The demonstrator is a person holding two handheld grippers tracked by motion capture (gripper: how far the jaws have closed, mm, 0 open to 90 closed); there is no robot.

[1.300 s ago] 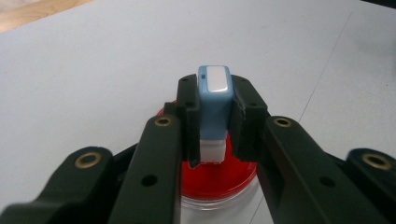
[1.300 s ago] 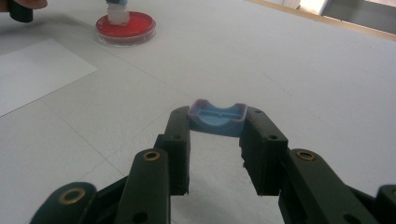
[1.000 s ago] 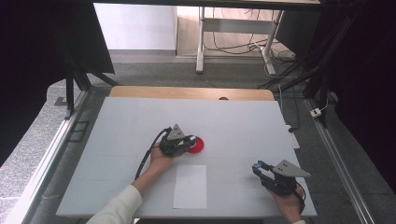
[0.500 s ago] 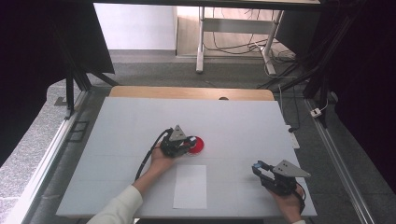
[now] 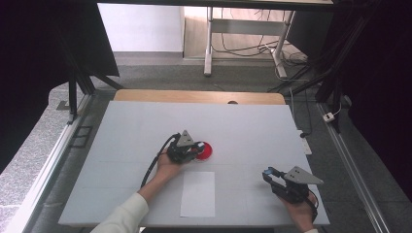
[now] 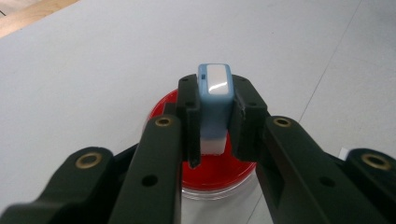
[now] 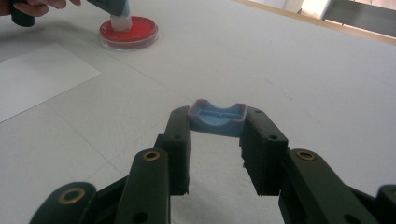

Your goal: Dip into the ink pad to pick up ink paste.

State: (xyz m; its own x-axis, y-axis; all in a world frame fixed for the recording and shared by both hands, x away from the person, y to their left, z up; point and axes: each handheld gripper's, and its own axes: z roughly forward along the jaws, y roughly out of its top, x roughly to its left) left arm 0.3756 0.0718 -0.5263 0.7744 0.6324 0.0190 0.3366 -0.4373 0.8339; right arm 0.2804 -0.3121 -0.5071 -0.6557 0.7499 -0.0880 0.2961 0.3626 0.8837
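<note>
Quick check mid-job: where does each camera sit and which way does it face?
High view: above the table's near edge, looking forward and down; both forearms, left tongs, right tongs.
Left gripper view: along its jaws, which clamp a blue stamp over the red dish.
Right gripper view: along its jaws, which grip a blue cap.
Shared: dish, white paper.

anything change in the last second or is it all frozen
Nothing visibly changed. The left gripper stays shut on the blue and white stamp, pressed onto the red ink pad. The right gripper still holds the blue cap near the table's right front. The white paper lies where it was.
</note>
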